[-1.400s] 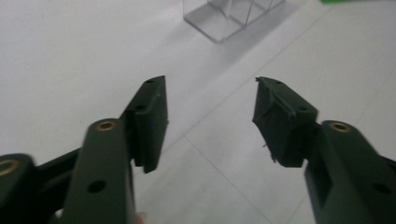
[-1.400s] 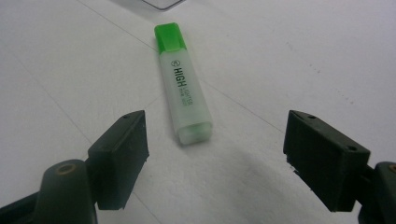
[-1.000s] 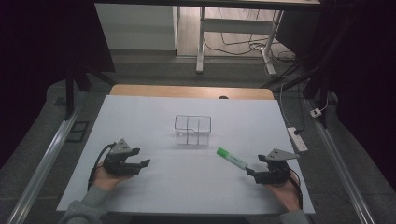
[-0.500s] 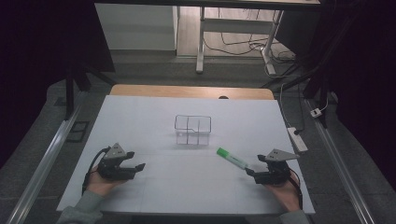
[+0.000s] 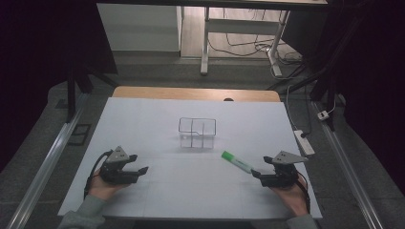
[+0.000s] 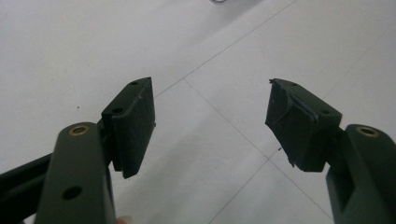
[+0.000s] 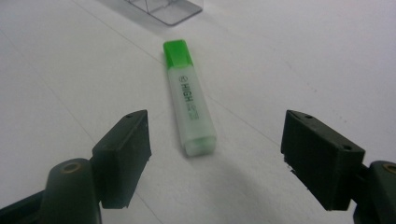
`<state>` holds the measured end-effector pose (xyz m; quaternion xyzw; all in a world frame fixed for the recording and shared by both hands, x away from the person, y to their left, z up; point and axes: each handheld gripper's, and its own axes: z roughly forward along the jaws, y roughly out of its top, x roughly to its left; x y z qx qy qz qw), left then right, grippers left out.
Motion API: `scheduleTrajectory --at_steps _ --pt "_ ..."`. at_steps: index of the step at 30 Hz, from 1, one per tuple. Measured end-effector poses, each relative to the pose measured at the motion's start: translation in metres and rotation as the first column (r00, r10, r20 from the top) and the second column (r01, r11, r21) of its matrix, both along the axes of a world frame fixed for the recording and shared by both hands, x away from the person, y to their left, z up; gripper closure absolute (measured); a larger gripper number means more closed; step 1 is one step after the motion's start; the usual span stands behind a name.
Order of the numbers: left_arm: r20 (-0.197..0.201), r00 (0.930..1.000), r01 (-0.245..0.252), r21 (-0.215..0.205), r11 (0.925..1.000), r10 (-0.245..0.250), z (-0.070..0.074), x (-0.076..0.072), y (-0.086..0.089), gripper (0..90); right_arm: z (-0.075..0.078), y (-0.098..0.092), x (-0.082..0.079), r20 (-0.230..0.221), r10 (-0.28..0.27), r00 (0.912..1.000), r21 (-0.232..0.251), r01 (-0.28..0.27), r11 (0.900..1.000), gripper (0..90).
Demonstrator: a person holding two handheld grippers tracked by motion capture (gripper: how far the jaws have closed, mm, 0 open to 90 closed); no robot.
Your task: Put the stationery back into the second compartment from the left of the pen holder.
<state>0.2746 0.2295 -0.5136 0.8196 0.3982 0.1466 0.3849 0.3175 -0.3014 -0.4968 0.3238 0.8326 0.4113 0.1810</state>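
Black pads on the right claw [image 7: 215, 158] stand wide apart, with nothing between them yet. They have just been closing a little, but they press on nothing. In the right gripper view a green highlighter [image 7: 189, 98] lies flat on the white desk [image 7: 289, 56] just past the claw, at about 12 o'clock. Its blunt pale end points back at the claw and its green cap points away. So its long side runs straight ahead, from 6 o'clock to 12 o'clock, right down the gap between the two pads.

From the high view, the right claw [image 5: 260, 174] sits near the front right of the desk [image 5: 143, 114]. The highlighter [image 5: 236, 162] lies just beside it, at about 10 o'clock from the claw, and slants up toward the middle. I think a short push forward would put the pads on both sides of the pen.

Farther out, at about 11 o'clock, stands a clear box [image 5: 197, 132] with little rooms inside. It is well apart from the pen.

Way over on the other side is the left claw [image 5: 142, 170]. Its pads [image 6: 135, 126] are apart too and hold nothing, over bare desk. The right hand is much nearer to the pen.
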Motion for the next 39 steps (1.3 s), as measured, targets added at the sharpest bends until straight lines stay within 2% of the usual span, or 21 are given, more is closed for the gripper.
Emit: scheduleTrajectory --at_steps 3,7,15,24,30,35,37,39 --pt "-0.003 1.0 -0.001 -0.001 1.0 0.001 0.0 0.0 0.001 32.5 0.003 0.002 0.001 0.0 0.008 1.0 0.011 -0.008 1.0 25.0" --pt "-0.01 0.9999 0.003 0.003 1.0 -0.003 -0.001 0.001 0.0 31.9 0.008 0.008 0.003 0.017 0.023 0.9996 0.0 -0.023 1.0 25.8" --pt "-0.012 0.9999 0.0 0.006 1.0 0.0 -0.001 0.001 0.0 31.7 0.022 0.023 0.014 0.021 0.039 0.999 -0.009 -0.039 0.999 27.1" --pt "-0.003 1.0 -0.003 0.008 1.0 0.003 0.0 0.001 -0.001 31.7 0.032 0.034 0.026 0.0 0.047 0.9989 -0.036 -0.047 0.998 28.8" --pt "-0.002 1.0 -0.002 0.003 1.0 0.002 0.0 0.003 -0.002 31.7 0.045 0.04 0.037 -0.01 0.061 0.9981 -0.022 -0.061 0.998 29.7" --pt "-0.004 1.0 0.008 0.008 0.9999 -0.007 -0.001 0.006 -0.003 31.7 0.045 0.047 0.046 -0.032 0.066 0.9973 -0.017 -0.066 0.998 30.3" --pt "-0.006 0.9999 0.009 0.007 0.9999 -0.009 -0.001 0.006 -0.003 31.7 0.042 0.053 0.05 -0.043 0.064 0.997 -0.05 -0.066 0.997 30.6" --pt "-0.007 0.9999 0.009 0.008 0.9999 -0.009 -0.002 0.007 -0.003 31.7 0.04 0.055 0.052 -0.047 0.07 0.9964 -0.05 -0.072 0.996 30.7"
